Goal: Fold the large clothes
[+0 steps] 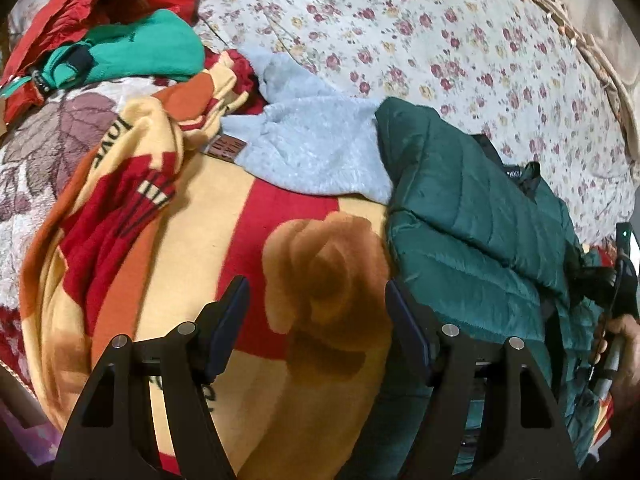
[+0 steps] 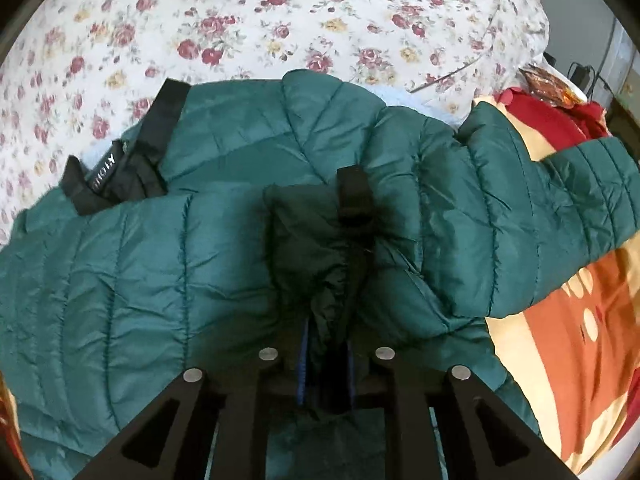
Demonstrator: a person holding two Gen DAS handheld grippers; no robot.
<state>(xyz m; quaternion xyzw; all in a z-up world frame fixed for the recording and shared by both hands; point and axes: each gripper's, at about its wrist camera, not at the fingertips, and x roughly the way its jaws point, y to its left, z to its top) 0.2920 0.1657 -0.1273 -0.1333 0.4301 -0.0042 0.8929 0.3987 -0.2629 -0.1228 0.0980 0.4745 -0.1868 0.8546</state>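
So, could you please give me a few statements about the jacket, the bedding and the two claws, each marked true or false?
1. The right claw is shut on a fold of the green puffer jacket. True.
2. The left claw grips the jacket. False: it is open, with nothing between its fingers, over the rose-patterned blanket.
3. A grey fleece garment lies beside the jacket. True.
4. The sheet is plain blue. False: it is white with small red flowers.
5. The jacket lies flat with both sleeves spread. False: it is bunched, part of it pinched in the right claw.
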